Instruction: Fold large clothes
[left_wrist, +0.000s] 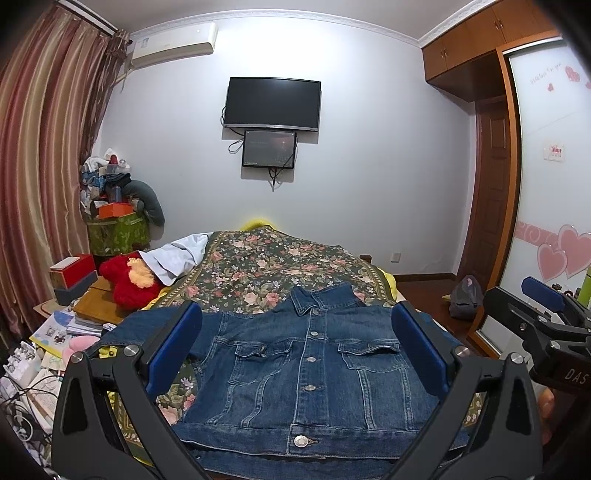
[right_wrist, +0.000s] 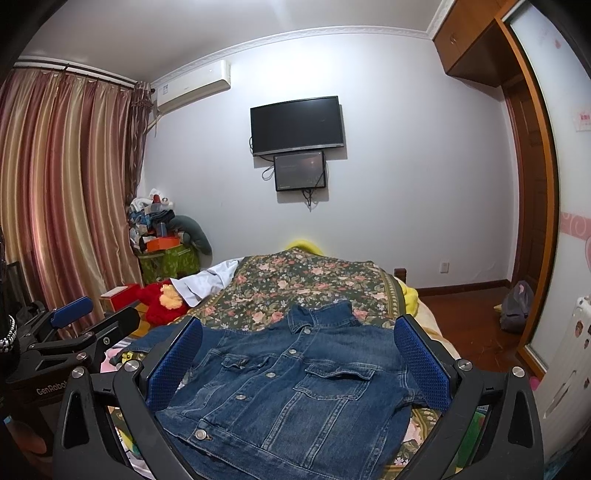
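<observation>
denim jacket (left_wrist: 310, 373): flat on bed, front up, buttoned, collar toward far wall; hem nearest both cameras.
jacket sleeves: left-hand sleeve partly behind gripper finger in left wrist view; right-hand sleeve mostly hidden, can't tell how it lies.
jacket hem: second denim layer showing under it, extent cut off by frame bottom.
bed (left_wrist: 258, 266): floral cover, yellow blanket edge poking out at far end and right side.
left hand-held gripper (left_wrist: 297, 350): released, blue pads wide apart, above the jacket, nothing between the pads. Also seen from the side at left edge of right wrist view (right_wrist: 94, 315).
right hand-held gripper (right_wrist: 299, 360): released, pads wide apart, jacket chest framed between them, no grasp. Partly cut off at right edge of left wrist view (left_wrist: 517, 295).
contact: can't tell if finger tips touch the denim.
red plush toy (left_wrist: 127, 280): left of bed, near white cloth (left_wrist: 177, 258).
clutter low left: papers, cables, too small to make out.
</observation>
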